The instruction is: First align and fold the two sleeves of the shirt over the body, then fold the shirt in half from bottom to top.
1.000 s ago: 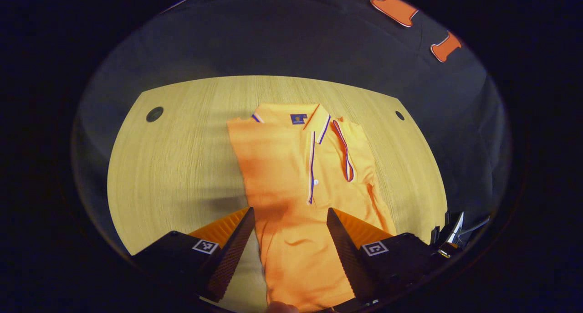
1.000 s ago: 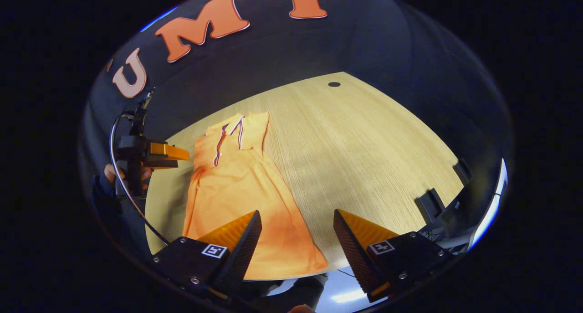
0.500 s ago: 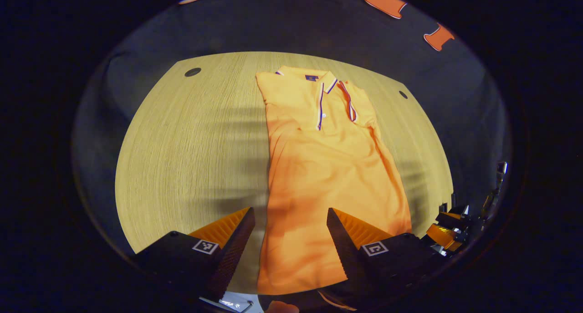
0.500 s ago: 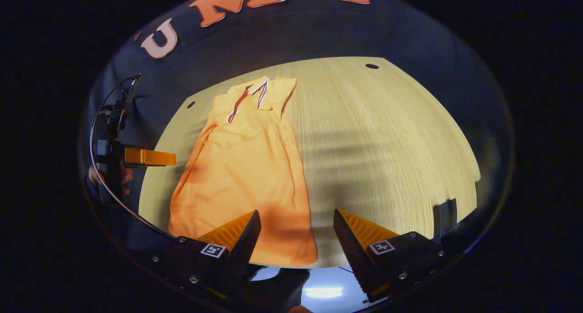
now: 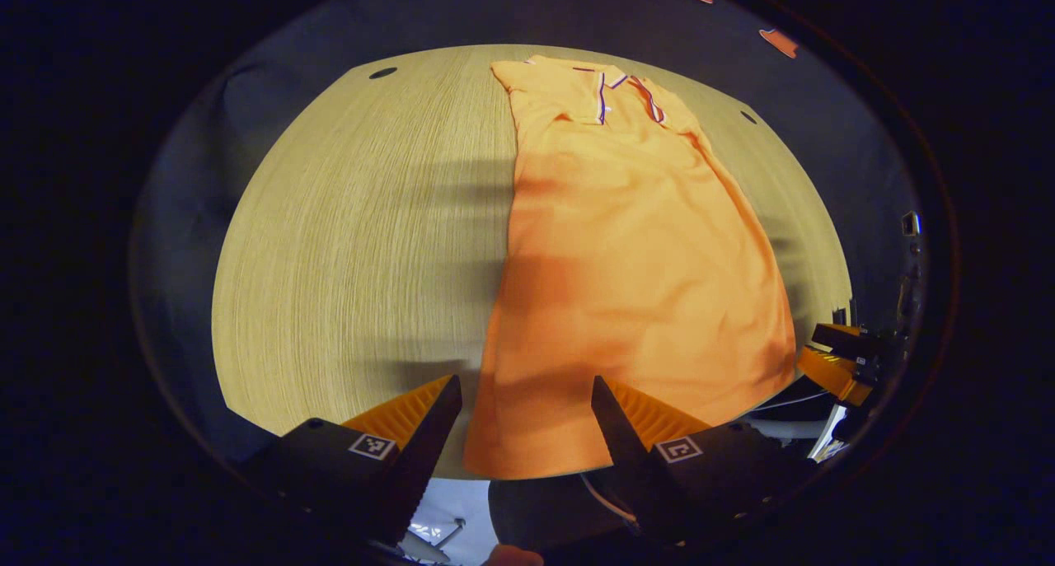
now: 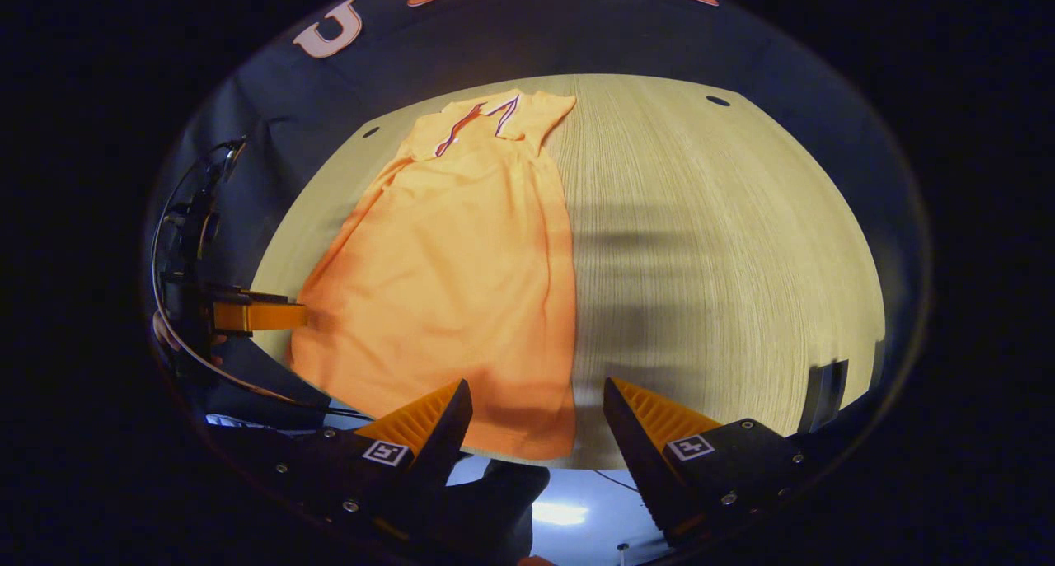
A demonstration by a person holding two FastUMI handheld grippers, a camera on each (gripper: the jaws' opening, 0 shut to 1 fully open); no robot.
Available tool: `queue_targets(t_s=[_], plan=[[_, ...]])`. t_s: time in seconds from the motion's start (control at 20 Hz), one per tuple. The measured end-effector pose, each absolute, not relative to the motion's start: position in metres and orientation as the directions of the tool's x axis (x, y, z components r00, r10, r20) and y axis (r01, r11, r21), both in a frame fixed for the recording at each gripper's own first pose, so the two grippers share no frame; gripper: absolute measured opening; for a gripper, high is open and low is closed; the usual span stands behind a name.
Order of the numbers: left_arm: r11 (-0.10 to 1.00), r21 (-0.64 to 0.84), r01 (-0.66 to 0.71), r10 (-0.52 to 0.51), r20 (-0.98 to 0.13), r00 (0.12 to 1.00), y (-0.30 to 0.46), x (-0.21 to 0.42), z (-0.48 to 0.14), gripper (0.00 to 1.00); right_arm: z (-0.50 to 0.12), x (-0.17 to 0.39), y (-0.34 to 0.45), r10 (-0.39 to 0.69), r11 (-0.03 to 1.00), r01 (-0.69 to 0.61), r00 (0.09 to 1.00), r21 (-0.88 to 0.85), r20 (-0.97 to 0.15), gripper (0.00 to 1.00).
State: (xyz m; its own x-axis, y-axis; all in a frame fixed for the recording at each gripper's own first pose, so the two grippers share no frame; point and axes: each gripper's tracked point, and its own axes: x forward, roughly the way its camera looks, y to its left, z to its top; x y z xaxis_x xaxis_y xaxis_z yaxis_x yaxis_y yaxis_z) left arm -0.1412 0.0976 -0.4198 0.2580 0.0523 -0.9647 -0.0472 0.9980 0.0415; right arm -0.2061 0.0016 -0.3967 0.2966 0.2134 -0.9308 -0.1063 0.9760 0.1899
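Left gripper view is showing the orange shirt (image 5: 635, 253) lying flat and lengthwise on the wooden worktop (image 5: 354, 245), collar (image 5: 614, 88) at the far end and hem reaching the near edge. Both sleeves are lying folded in over the body, giving the shirt a long narrow shape that is widening toward the hem. The left gripper (image 5: 527, 422) is hovering above the near edge of the worktop at the hem's left corner, its fingers standing wide apart and gripping nothing. At the right rim of this view, the right gripper (image 5: 836, 356) is sitting just beside the hem's other corner.

Right gripper view is showing the shirt (image 6: 461, 269) stretching away toward the far side of the worktop (image 6: 709, 253). The right gripper (image 6: 536, 422) is hanging over the near edge by the hem's right corner, fingers spread open and empty. The left gripper (image 6: 260, 315) is pointing in at the shirt's left edge near the hem; whether it is touching the cloth cannot be told.
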Motion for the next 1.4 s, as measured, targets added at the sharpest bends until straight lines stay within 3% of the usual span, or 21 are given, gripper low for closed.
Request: queue_targets(t_s=[0.4, 0.55, 0.65, 0.7, 0.75, 0.8, 0.9, 0.95, 1.0, 1.05, 1.2, 1.4], plan=[[0.993, 0.088, -0.073, 0.100, -0.978, 0.185, 0.102, -0.191, -0.445, 0.98, -0.414, -0.229, 0.014, 0.222, 0.972, -0.127, 0.241, 0.196, -0.945, 0.98], [0.991, 0.130, -0.026, 0.132, -0.963, 0.235, 0.097, -0.186, -0.446, 0.94, -0.414, -0.231, 0.013, 0.191, 0.976, -0.151, 0.259, 0.155, -0.947, 0.98], [0.992, 0.126, -0.010, 0.124, -0.954, 0.273, 0.092, -0.178, -0.448, 0.97, -0.421, -0.227, 0.009, 0.151, 0.981, -0.164, 0.282, 0.108, -0.948, 0.80], [0.992, 0.127, -0.014, 0.125, -0.949, 0.290, 0.090, -0.173, -0.447, 0.93, -0.425, -0.222, 0.004, 0.119, 0.984, -0.164, 0.297, 0.072, -0.947, 0.66], [0.992, 0.122, -0.018, 0.122, -0.947, 0.297, 0.086, -0.169, -0.447, 0.82, -0.425, -0.216, -0.001, 0.091, 0.991, -0.122, 0.318, 0.054, -0.944, 0.61], [0.993, 0.108, -0.035, 0.114, -0.941, 0.319, 0.081, -0.163, -0.449, 0.54, -0.425, -0.213, 0.003, 0.106, 0.994, -0.073, 0.318, 0.087, -0.942, 0.27], [0.993, 0.100, -0.068, 0.116, -0.943, 0.310, 0.077, -0.162, -0.450, 0.07, -0.424, -0.212, 0.016, 0.189, 0.982, -0.044, 0.294, 0.184, -0.937, 0.17], [0.995, 0.059, -0.086, 0.084, -0.942, 0.324, 0.072, -0.158, -0.450, 0.09, -0.425, -0.208, 0.013, 0.188, 0.981, -0.020, 0.299, 0.191, -0.936, 0.16], [0.994, 0.031, -0.107, 0.065, -0.941, 0.331, 0.067, -0.156, -0.451, 0.08, -0.424, -0.207, 0.014, 0.214, 0.974, 0.015, 0.291, 0.228, -0.933, 0.05], [0.994, 0.030, -0.103, 0.063, -0.940, 0.336, 0.067, -0.152, -0.446, 0.01, -0.417, -0.208, 0.022, 0.258, 0.962, 0.017, 0.283, 0.274, -0.924, 0.05], [0.998, 0.027, -0.064, 0.050, -0.915, 0.400, 0.059, -0.137, -0.425, 0.01, -0.402, -0.188, 0.024, 0.295, 0.950, -0.008, 0.361, 0.313, -0.885, 0.05], [0.996, -0.007, -0.090, 0.036, -0.889, 0.457, 0.055, -0.116, -0.395, 0.01, -0.383, -0.169, 0.032, 0.382, 0.911, -0.008, 0.399, 0.413, -0.834, 0.05]])
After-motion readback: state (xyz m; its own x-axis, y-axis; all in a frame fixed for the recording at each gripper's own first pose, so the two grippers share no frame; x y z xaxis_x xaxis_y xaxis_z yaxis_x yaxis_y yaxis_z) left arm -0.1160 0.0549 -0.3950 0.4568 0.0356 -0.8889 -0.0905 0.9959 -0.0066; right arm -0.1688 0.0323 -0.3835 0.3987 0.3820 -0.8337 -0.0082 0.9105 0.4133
